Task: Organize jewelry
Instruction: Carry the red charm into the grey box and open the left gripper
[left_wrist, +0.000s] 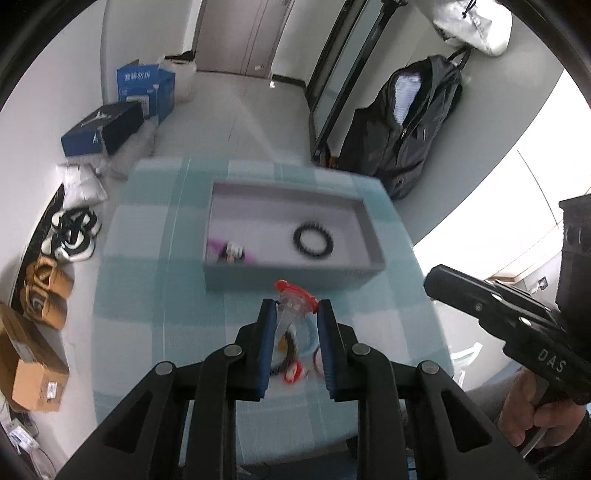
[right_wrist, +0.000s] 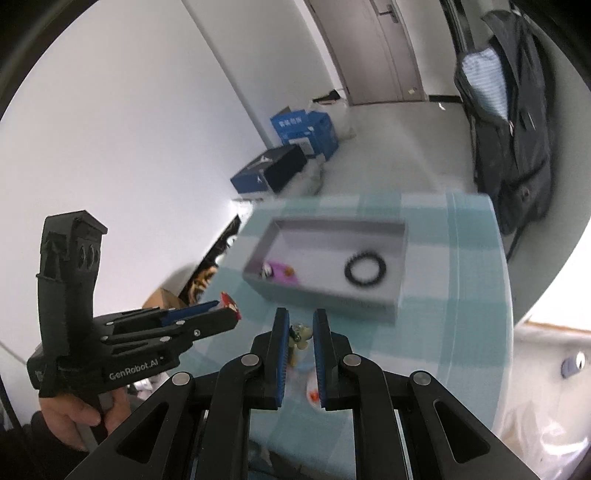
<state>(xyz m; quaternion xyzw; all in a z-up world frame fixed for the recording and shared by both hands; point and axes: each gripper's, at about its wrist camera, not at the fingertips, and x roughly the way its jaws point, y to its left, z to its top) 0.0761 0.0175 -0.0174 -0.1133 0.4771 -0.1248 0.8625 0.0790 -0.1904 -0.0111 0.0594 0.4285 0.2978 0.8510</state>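
A grey tray (left_wrist: 364, 221) (right_wrist: 400, 258) sits on the checked table and holds a black beaded bracelet (left_wrist: 314, 239) (right_wrist: 365, 270) and a pink item with small pieces (left_wrist: 231, 253) (right_wrist: 279, 272). My left gripper (left_wrist: 297, 308) is shut on a clear piece with a red rim (left_wrist: 295, 301), held above the table before the tray. It also shows in the right wrist view (right_wrist: 227, 308). My right gripper (right_wrist: 300, 319) is shut on a small greenish charm (right_wrist: 300, 338). More loose jewelry (left_wrist: 291, 363) lies below.
Blue boxes (left_wrist: 146, 90), shoes (left_wrist: 72, 234) and cardboard boxes (left_wrist: 31, 373) line the floor at the left. A dark jacket (left_wrist: 410, 118) hangs at the right. The table's edge (left_wrist: 439, 332) curves at the right.
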